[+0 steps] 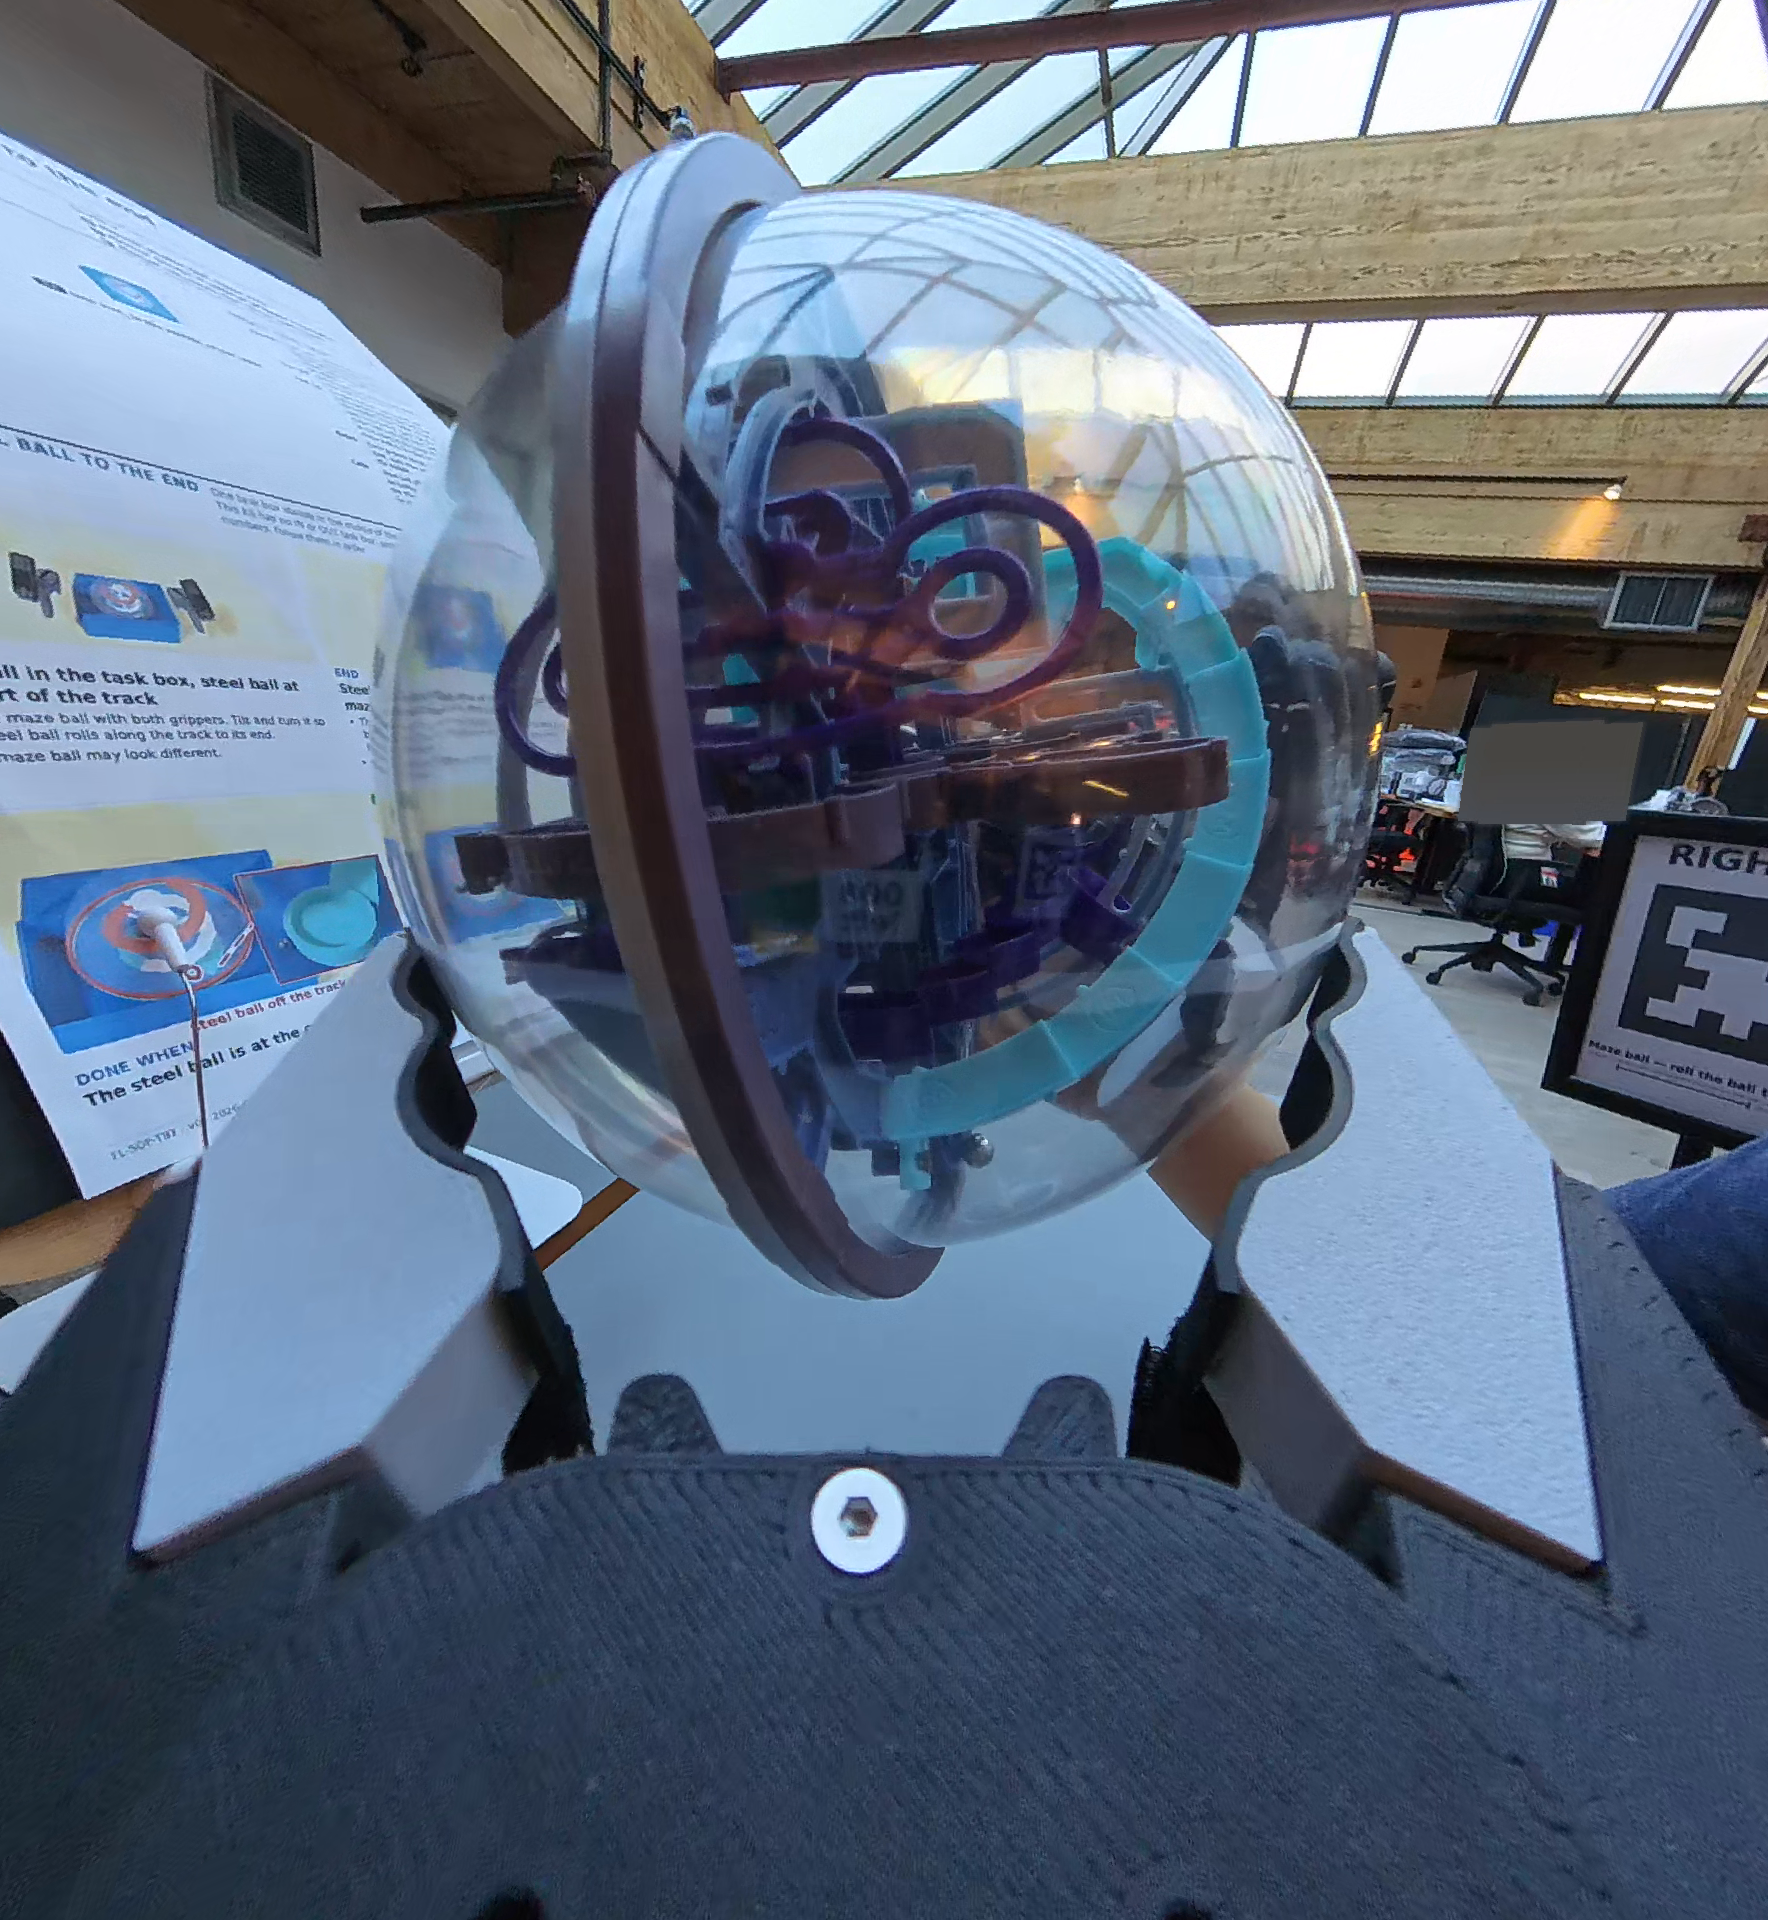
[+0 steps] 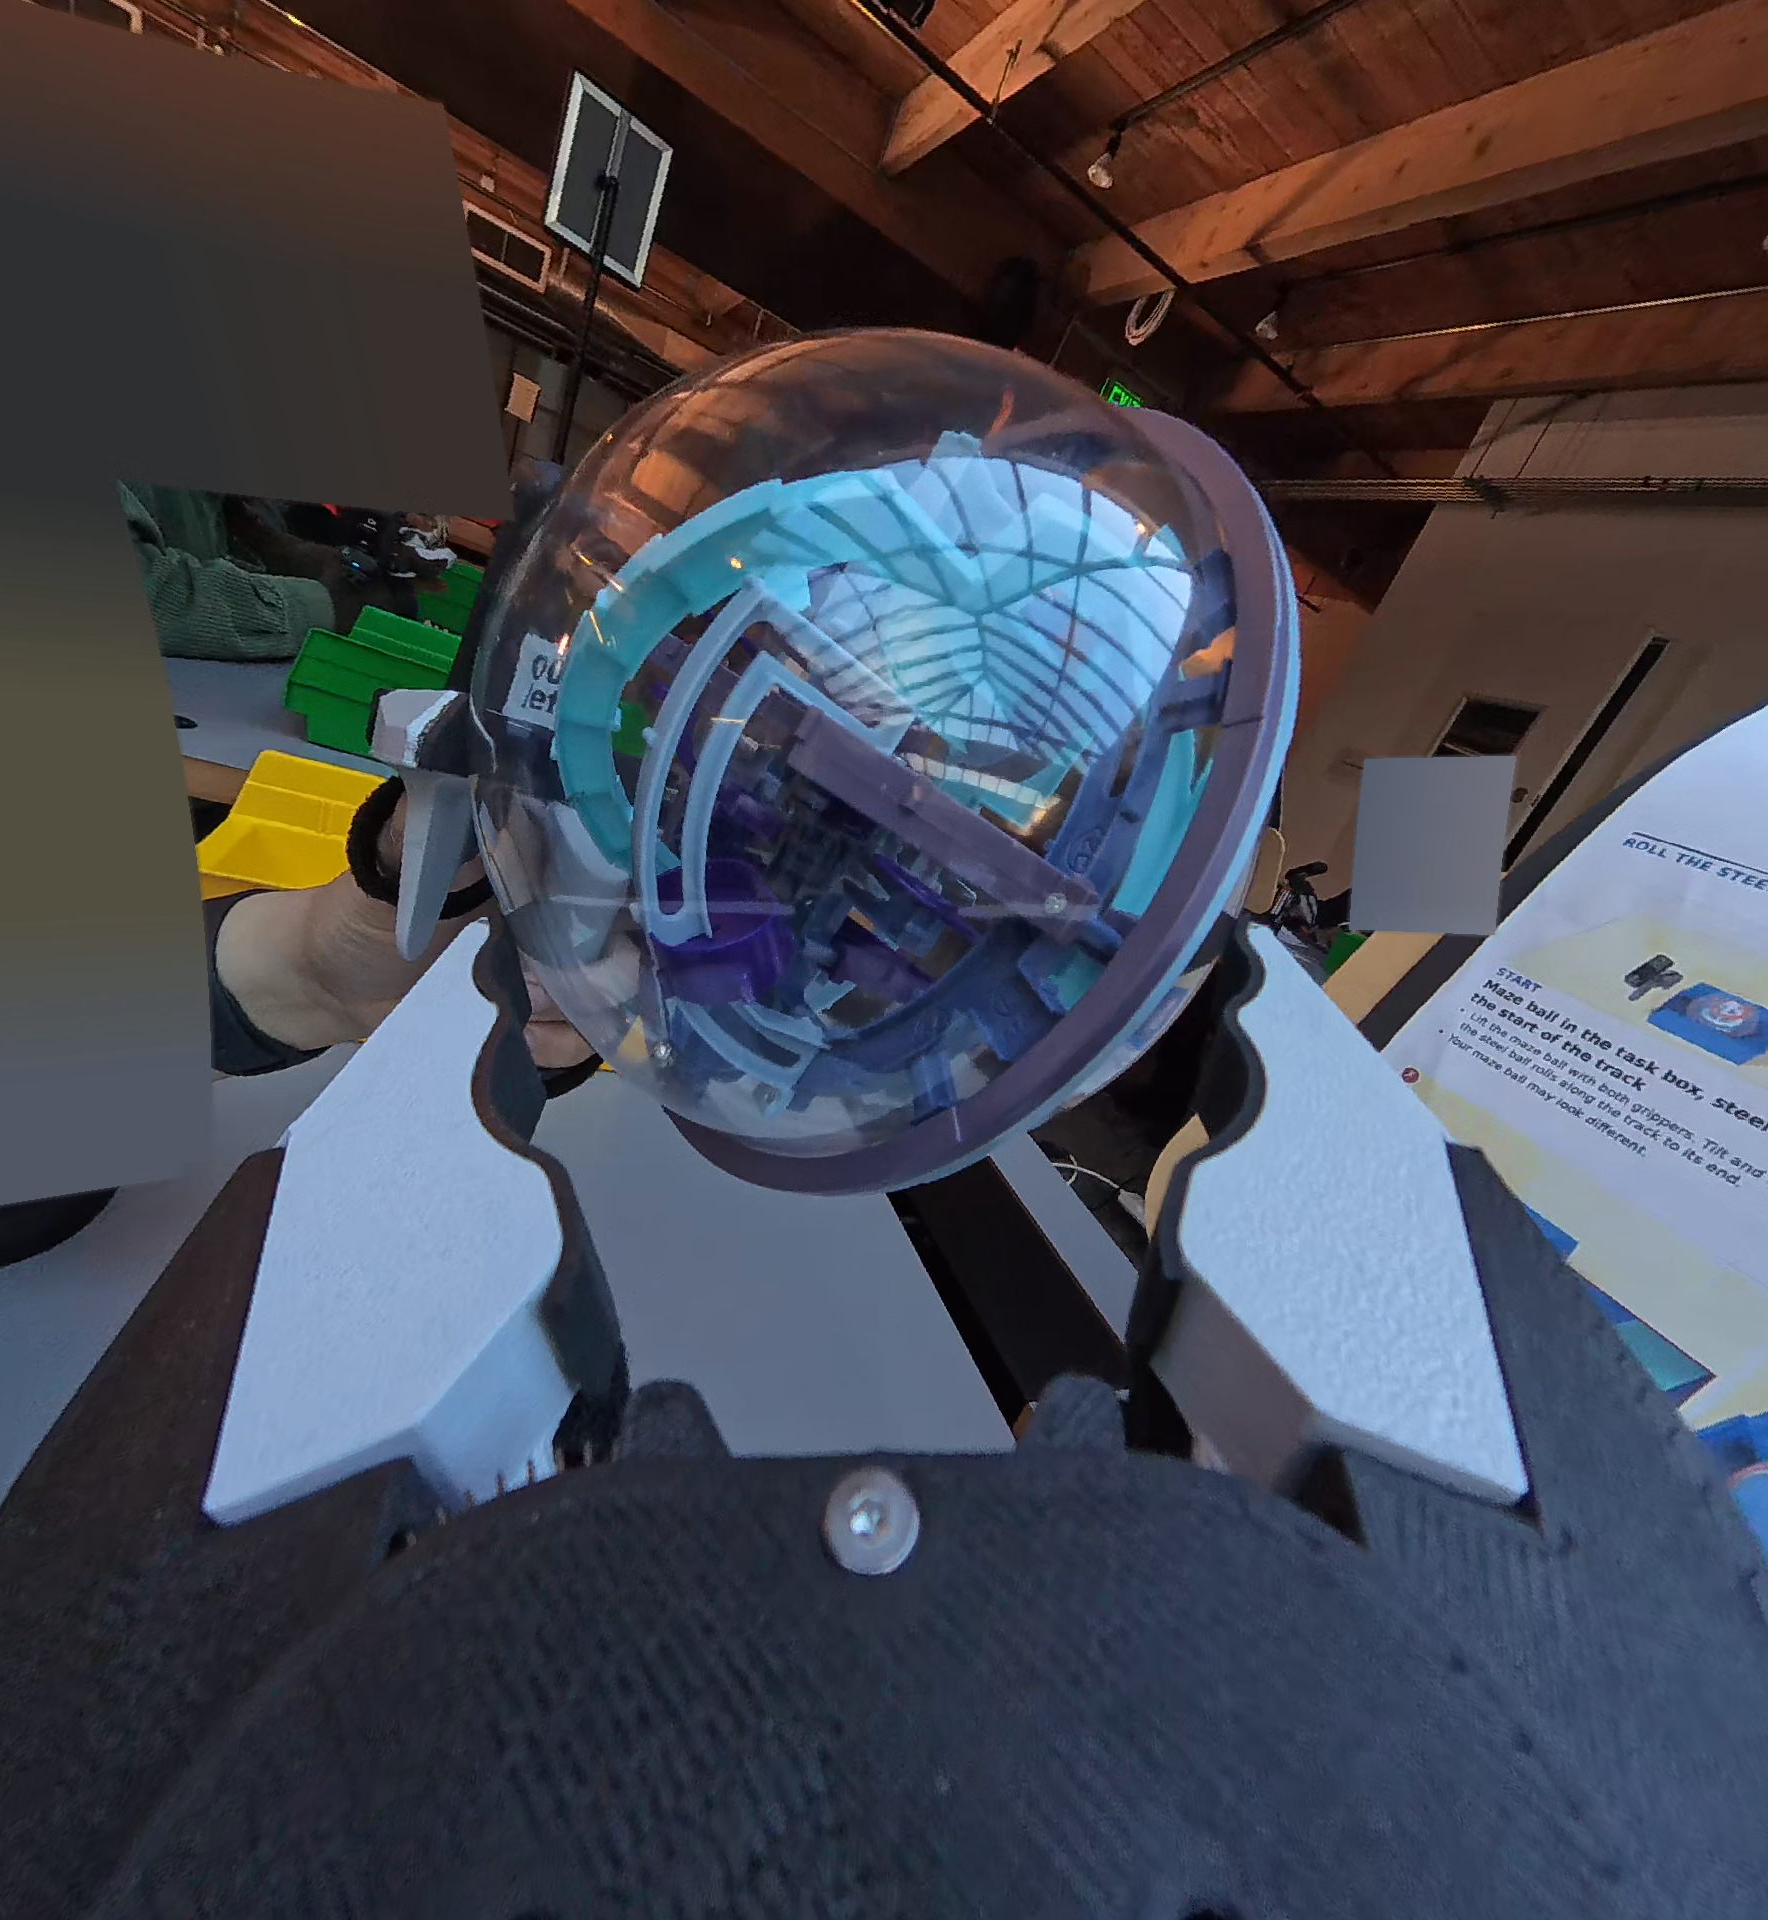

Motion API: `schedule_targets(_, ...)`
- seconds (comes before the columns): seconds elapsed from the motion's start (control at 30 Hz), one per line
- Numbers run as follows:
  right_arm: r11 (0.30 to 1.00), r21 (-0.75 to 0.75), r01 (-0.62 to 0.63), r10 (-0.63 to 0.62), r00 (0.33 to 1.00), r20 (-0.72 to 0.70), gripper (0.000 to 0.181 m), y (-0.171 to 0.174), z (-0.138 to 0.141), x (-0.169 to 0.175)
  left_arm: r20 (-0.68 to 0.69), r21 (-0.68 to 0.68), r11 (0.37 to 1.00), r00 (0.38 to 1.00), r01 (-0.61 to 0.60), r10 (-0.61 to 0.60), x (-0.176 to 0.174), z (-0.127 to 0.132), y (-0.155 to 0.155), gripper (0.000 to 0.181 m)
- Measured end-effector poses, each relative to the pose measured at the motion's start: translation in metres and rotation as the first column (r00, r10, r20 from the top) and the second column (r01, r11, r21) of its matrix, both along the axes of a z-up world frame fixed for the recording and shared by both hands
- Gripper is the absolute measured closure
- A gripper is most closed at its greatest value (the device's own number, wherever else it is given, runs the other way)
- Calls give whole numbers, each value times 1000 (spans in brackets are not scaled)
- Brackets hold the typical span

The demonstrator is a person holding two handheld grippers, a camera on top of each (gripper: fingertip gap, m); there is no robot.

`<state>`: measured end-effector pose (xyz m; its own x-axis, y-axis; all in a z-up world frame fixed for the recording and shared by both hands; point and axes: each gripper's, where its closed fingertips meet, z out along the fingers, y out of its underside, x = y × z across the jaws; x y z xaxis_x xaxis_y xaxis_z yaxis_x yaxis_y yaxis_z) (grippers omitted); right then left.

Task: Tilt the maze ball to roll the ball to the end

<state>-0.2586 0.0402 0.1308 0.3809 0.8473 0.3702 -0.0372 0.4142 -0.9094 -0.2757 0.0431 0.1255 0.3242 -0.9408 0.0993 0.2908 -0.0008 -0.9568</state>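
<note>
The maze ball (image 1: 963,436) is a clear sphere with a dark brown equator ring, and purple, teal and brown tracks inside. It is held up off the table between both grippers. My left gripper (image 1: 869,997) is shut on its lower sides. A small steel ball (image 1: 981,1148) sits near the bottom, beside the teal ring track. In the right wrist view the maze ball (image 2: 859,727) is tilted, with my right gripper (image 2: 864,977) shut on it. The left gripper's finger (image 2: 423,821) presses its far left side. I cannot pick out the steel ball in the right wrist view.
A printed instruction sheet (image 1: 132,675) stands at the left, and also shows in the right wrist view (image 2: 1638,1091). A framed marker sign (image 1: 1732,966) stands at the right. Green bins (image 2: 371,665) and a yellow bin (image 2: 277,821) sit behind. The grey table (image 2: 807,1299) lies below.
</note>
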Motion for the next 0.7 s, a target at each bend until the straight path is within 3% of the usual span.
schedule_targets(0.7,995,-97,1,0,1000,12,51,23,-25,-2,-8,-88,996,1000,-8,8,-2,-25,22,23)
